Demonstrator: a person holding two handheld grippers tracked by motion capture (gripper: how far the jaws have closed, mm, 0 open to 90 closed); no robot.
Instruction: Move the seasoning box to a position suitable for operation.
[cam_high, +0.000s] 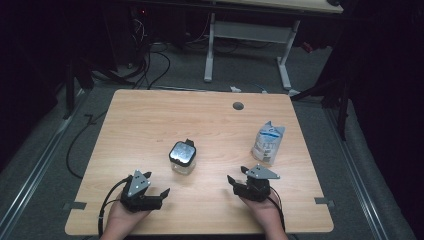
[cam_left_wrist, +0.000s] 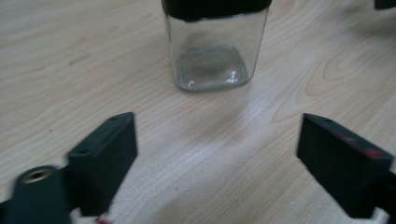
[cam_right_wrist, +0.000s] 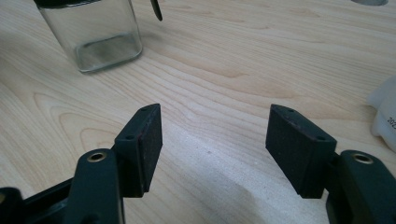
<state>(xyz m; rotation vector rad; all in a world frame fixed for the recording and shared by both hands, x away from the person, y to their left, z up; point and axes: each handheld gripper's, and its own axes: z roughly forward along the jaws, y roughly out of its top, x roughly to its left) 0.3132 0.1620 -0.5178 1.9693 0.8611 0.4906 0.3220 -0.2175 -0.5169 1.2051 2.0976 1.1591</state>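
A light wooden rectangular table (cam_high: 150, 125) carries a square clear glass jar with a dark lid (cam_high: 182, 157) near centre and a white-blue pouch (cam_high: 268, 142) at three o'clock of it.

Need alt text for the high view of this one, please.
Two hand-held tongs rest open near the front edge of a wooden table, left tongs and right tongs, holding nothing. Between and beyond them stands a lidded glass jar; a white pouch stands further right.

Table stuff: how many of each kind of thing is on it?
Glass jar: 1
White pouch: 1
Grippers: 2, left gripper and right gripper, both open
Total: 4
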